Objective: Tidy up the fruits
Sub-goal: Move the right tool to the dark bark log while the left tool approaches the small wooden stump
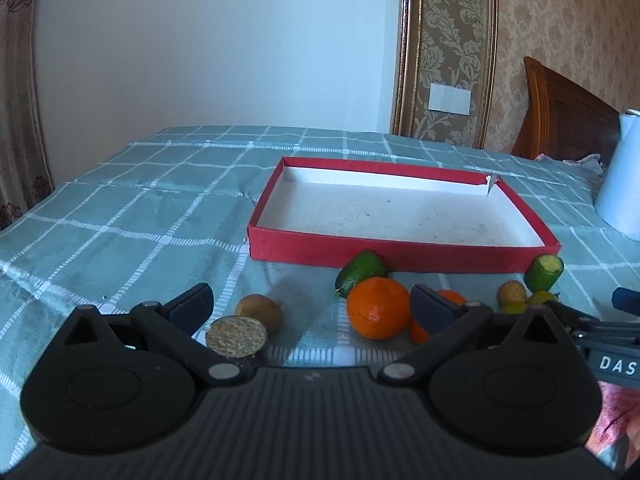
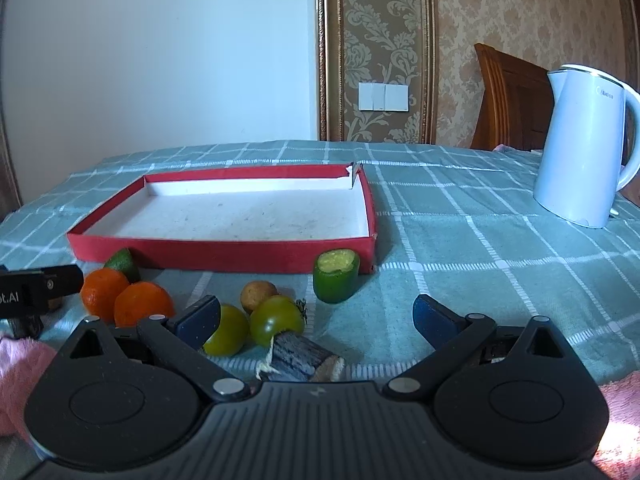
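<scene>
Left wrist view: left gripper (image 1: 310,300) jaws apart near an orange (image 1: 378,307); right gripper (image 2: 316,314) likewise. Round fruit could roll away, missing the empty red box (image 1: 400,256).

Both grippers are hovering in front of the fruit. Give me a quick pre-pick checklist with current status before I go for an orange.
1. Left gripper open, holding nothing: ok.
2. Right gripper open, holding nothing: ok.
3. Shallow red cardboard tray has nothing in it: ok.
4. Nearer round orange lies between the left fingers' line: ok.
5. Second orange partly hidden by the left gripper's right finger; touching its neighbour: cannot tell.
6. White electric kettle stands apart from the tray: ok.
</scene>
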